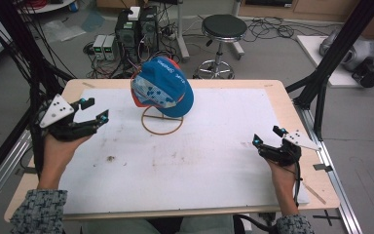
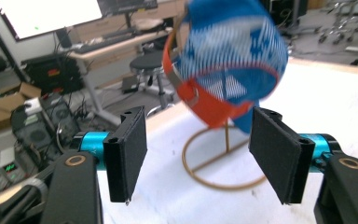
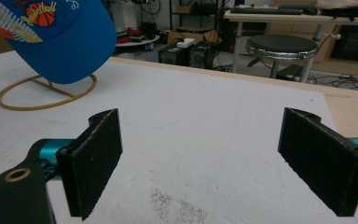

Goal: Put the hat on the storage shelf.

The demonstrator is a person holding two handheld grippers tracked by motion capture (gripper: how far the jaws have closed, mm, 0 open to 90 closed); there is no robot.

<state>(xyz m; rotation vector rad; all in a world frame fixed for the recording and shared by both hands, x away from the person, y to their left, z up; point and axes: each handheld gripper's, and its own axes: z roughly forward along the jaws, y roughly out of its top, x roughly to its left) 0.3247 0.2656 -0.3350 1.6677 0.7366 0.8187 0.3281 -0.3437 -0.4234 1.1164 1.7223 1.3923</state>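
Observation:
A blue cap [image 1: 164, 88] with an orange strap hangs on a gold wire stand [image 1: 162, 122] at the back middle of the table. My left gripper [image 1: 95, 109] hovers open at the left, raised off the surface, its jaws aimed at the cap [image 2: 228, 60] and the stand's ring base [image 2: 219, 161] from a short way off. My right gripper [image 1: 268, 135] is open at the right, low over the white mat, with nothing between its pads [image 3: 95, 158]. In the right gripper view the cap's blue brim [image 3: 60, 37] and the ring [image 3: 46, 95] lie at the upper left.
A white mat [image 1: 199, 161] covers most of the wooden table [image 1: 292, 107]. A black stool [image 1: 222, 29] and computer boxes [image 1: 136, 29] stand on the floor beyond the far edge. Black frame posts [image 1: 331, 53] rise at both sides.

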